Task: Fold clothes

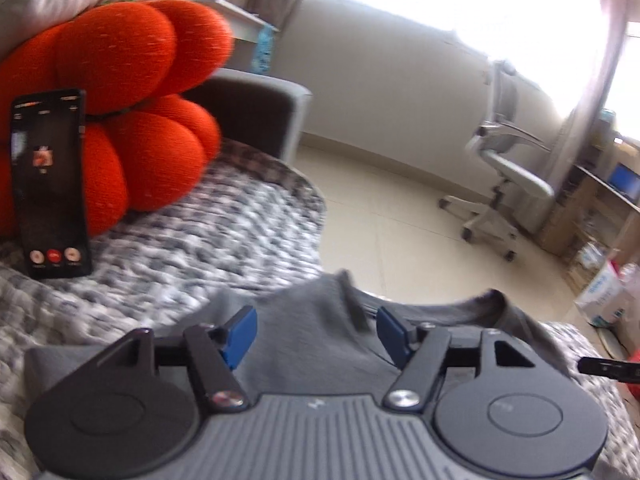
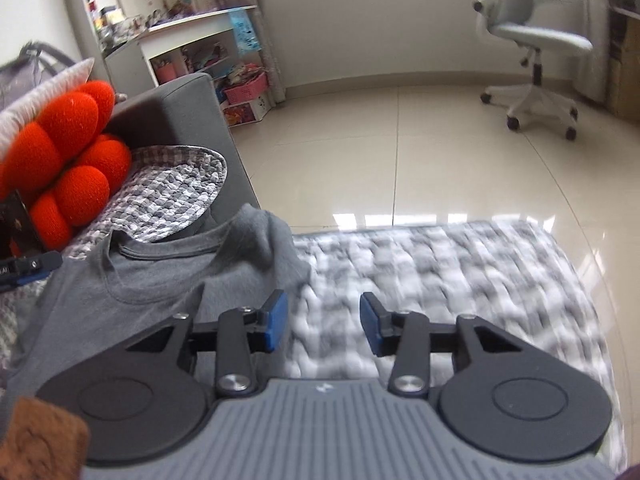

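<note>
On the checkered blanket (image 2: 420, 264) the grey shirt (image 2: 160, 276) is lying rumpled, collar toward the orange cushion (image 1: 132, 120). You are holding your left gripper (image 1: 316, 334) over it, fingers spread, and your right gripper (image 2: 323, 320) beside it, likewise gaping, gripping nothing.

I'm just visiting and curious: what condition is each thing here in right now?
Left gripper: open, over the shirt.
Right gripper: open, over the blanket.
Grey shirt: rumpled, not folded.
Phone: screen lit, propped against the orange cushion.
Blanket: spread out.
</note>
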`<state>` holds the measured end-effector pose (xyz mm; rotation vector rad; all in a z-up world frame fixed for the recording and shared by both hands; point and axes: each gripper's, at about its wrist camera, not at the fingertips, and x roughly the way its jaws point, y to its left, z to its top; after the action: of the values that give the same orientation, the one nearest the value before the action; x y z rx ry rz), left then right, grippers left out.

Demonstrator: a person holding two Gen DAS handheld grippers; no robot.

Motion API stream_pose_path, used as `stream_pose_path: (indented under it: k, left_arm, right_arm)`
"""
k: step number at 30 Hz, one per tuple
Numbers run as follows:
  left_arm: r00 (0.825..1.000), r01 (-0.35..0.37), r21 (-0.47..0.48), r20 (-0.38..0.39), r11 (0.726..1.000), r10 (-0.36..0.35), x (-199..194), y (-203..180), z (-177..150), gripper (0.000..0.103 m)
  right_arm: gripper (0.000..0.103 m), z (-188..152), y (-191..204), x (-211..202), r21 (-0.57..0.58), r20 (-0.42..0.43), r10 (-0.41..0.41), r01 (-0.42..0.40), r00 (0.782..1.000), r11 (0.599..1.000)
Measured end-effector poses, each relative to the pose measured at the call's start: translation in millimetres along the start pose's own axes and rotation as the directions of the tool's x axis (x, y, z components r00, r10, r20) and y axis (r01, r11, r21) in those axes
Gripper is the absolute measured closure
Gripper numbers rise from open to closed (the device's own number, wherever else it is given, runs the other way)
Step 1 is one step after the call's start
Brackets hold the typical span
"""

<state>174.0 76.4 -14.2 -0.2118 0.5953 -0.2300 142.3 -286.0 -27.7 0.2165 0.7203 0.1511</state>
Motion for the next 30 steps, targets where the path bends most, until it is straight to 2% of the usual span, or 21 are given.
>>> stream_pose_path:
  k: [3,6,8,11,12,14,17,22,30]
  left_arm:
    - [0.996,0.093,-0.004,-0.004,0.996,-0.093,-1,-11,-14,0.032]
    - [0.977,0.212,-0.044,-0.002,0.976,-0.212,4,-15,-28,0.031]
    - [0.967,0.254,-0.052,-0.007,0.966,-0.255,10,-16,-36,0.03]
    - [0.962,0.268,-0.047,-0.035,0.962,-0.27,19,-16,-45,0.03]
    - [0.96,0.277,-0.056,-0.035,0.959,-0.279,21,-14,-47,0.03]
    - [0.954,0.295,-0.073,-0.034,0.953,-0.298,23,-11,-50,0.03]
    - [0.937,0.345,-0.096,-0.025,0.934,-0.349,21,-5,-50,0.03]
    - [0.908,0.414,-0.166,0.0,0.895,-0.419,20,10,-52,0.03]
    - [0.899,0.43,-0.197,0.006,0.881,-0.438,22,17,-53,0.03]
  right_arm:
    - [0.059,-16,-7,-8,0.083,-0.005,0.031,-0.031,0.999,0.996]
    - [0.059,-29,-12,-13,0.164,-0.007,0.073,-0.071,0.997,0.984]
    - [0.059,-33,-11,-13,0.202,0.004,0.113,-0.111,0.994,0.973]
    - [0.059,-37,-2,-13,0.222,0.031,0.161,-0.164,0.986,0.961]
    - [0.06,-37,2,-13,0.217,0.03,0.171,-0.174,0.985,0.96]
    - [0.082,-37,9,-14,0.209,0.027,0.192,-0.194,0.981,0.959]
    - [0.094,-31,21,-21,0.189,0.045,0.215,-0.22,0.975,0.957]
    - [0.096,-25,46,-31,0.123,0.059,0.248,-0.254,0.967,0.959]
    - [0.097,-20,91,-39,-0.012,0.044,0.298,-0.298,0.954,0.955]
